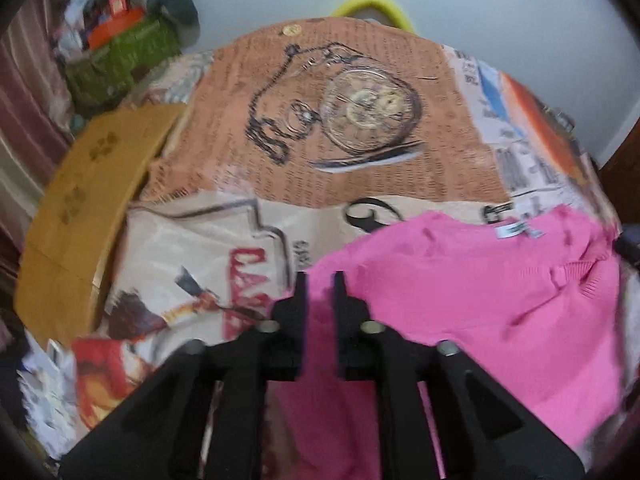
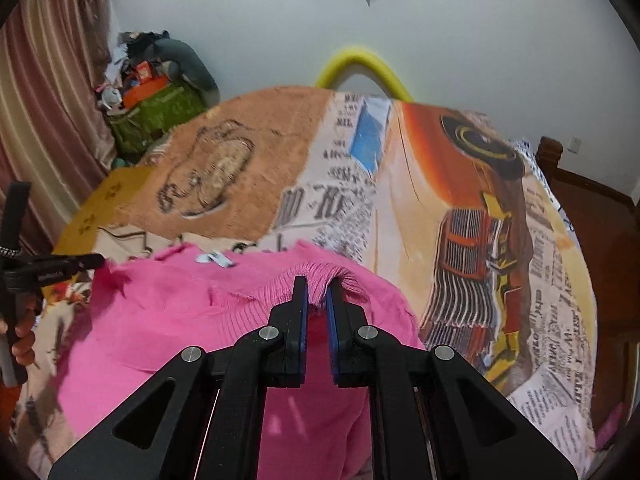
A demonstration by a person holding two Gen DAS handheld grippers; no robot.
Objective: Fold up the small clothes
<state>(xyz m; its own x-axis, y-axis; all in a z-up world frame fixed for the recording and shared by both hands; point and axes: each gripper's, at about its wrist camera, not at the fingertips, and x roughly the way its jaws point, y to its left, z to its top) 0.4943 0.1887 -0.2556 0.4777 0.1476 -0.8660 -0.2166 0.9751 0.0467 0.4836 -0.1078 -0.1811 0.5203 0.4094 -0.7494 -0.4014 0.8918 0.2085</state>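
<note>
Pink knit sweater (image 2: 168, 320) lies on collage-print bedspread (image 2: 400, 208), white wall (image 2: 480, 20) and striped curtain (image 2: 52, 92) behind. Right gripper (image 2: 318, 292) clamps ribbed cuff; left gripper (image 1: 320, 284) slightly apart over sweater edge.

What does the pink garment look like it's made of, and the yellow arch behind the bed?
Pink garment: a soft knit, probably wool or acrylic; ribbed rows show along its hem, matte surface.
Yellow arch: looks like a foam tube, matte and rounded, though blur leaves it uncertain.
</note>
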